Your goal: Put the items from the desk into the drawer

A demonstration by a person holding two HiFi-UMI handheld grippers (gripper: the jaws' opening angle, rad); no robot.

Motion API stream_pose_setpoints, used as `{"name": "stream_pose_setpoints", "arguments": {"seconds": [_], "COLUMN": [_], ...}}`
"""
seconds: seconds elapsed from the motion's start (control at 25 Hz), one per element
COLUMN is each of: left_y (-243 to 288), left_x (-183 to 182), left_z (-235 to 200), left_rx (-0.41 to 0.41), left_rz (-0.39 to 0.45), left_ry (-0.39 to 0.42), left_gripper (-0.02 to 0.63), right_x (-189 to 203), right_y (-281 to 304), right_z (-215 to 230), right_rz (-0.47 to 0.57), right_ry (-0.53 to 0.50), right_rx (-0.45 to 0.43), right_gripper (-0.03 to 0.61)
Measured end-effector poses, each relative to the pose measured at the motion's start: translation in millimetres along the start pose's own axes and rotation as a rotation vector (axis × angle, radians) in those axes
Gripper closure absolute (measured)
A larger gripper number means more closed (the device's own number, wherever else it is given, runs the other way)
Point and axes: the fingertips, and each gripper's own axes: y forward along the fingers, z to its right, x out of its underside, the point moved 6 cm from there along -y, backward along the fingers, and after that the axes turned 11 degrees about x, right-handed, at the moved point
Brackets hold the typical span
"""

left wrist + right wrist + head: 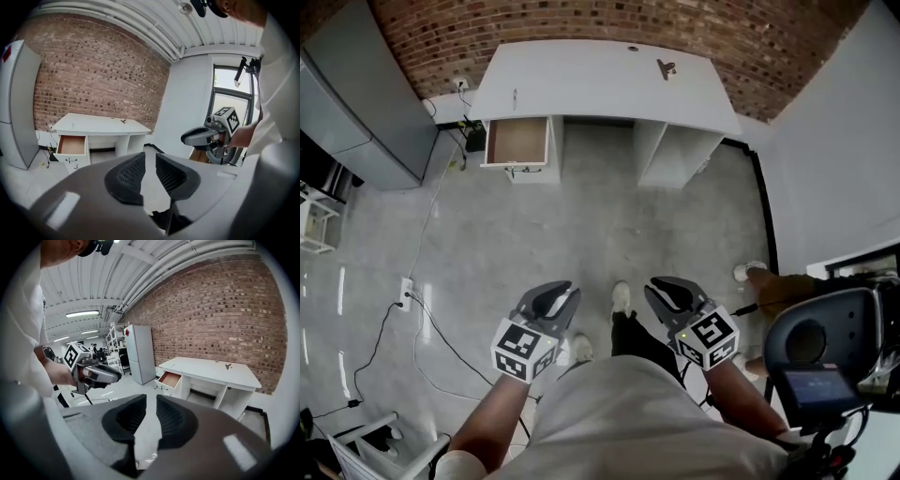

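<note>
Standing well back from the white surface [581,84] with left tongs [555,298] and right tongs [670,292] both parted and empty, sizing up the small dark item [666,67] lying there (likely light and stiff, best pinched across its middle) for the open drawer [517,141].

The left gripper [150,161] holds its fingers [127,177] apart and empty, facing a white desk [101,125] with an open drawer [71,145].

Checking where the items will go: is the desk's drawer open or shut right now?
Open. The drawer stands pulled out from the white desk, its brown inside showing from above.
</note>
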Motion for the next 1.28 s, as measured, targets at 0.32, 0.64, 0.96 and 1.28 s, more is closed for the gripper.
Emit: {"name": "stream_pose_setpoints", "arguments": {"seconds": [0.32, 0.64, 0.96, 1.28], "left_y": [65, 145, 174, 196], "left_x": [-56, -152, -184, -183], "left_z": [-110, -223, -355, -538], "left_rx": [-0.146, -0.275, -0.338, -0.341], "left_rz": [-0.009, -0.011, -0.071, -0.154], "left_ry": [-0.06, -0.075, -0.082, -0.141], "left_gripper": [0.537, 0.537, 0.525, 0.526], "right_x": [-74, -125, -147, -182], "right_y": [131, 229, 303, 369], "right_z": [99, 212, 248, 269], "right_rz": [0.031, 0.015, 0.0, -0.042], "right_ry": [-0.051, -0.066, -0.043, 0.044], "right_rx": [-0.147, -0.252, -0.23, -0.069], "right_gripper": [0.525, 0.525, 0.525, 0.525]}}
